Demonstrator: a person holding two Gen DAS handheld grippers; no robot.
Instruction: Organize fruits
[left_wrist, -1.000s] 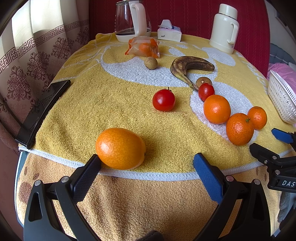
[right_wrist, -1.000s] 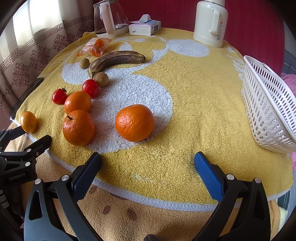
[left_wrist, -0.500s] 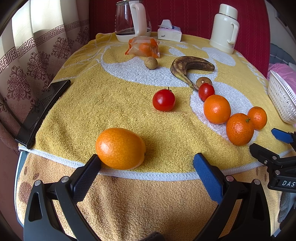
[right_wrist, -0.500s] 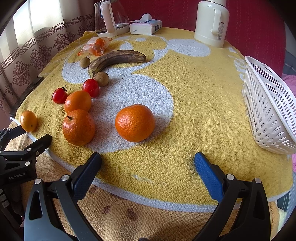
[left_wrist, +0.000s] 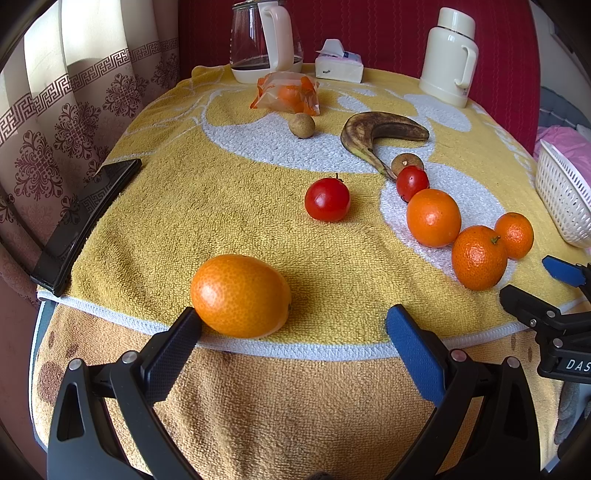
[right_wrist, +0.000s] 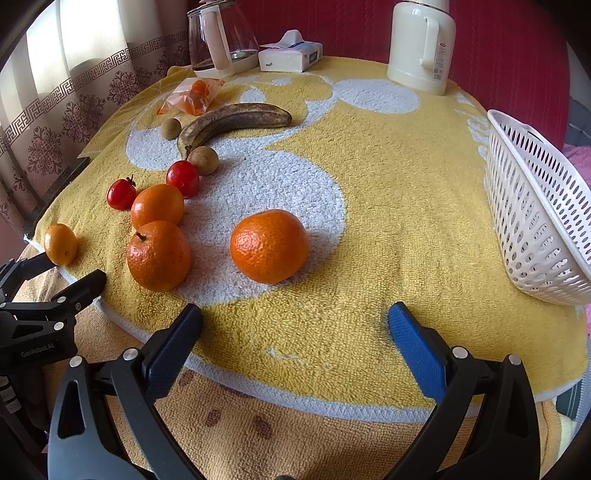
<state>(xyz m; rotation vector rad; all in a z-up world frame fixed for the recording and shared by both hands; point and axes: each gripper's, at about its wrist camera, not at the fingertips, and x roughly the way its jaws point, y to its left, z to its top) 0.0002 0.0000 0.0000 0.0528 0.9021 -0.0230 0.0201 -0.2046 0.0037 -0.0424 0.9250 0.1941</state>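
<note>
Fruits lie on a yellow towel. In the left wrist view a smooth orange kumquat (left_wrist: 241, 295) sits at the towel's near edge, just ahead of my open, empty left gripper (left_wrist: 295, 325). Beyond it lie a tomato (left_wrist: 327, 199), a second tomato (left_wrist: 412, 182), three oranges (left_wrist: 433, 218) and a brown banana (left_wrist: 380, 133). In the right wrist view my open, empty right gripper (right_wrist: 295, 321) faces a mandarin (right_wrist: 269, 245). A white basket (right_wrist: 535, 210) stands to the right.
A glass kettle (left_wrist: 264, 40), a tissue pack (left_wrist: 338, 64), a cream thermos (left_wrist: 448, 55) and a bag of small oranges (left_wrist: 286, 94) stand at the back. A black phone (left_wrist: 85, 221) lies at the left edge. Curtains hang on the left.
The right gripper has crept slightly forward and lower over the table. The left gripper and the fruits have not moved.
</note>
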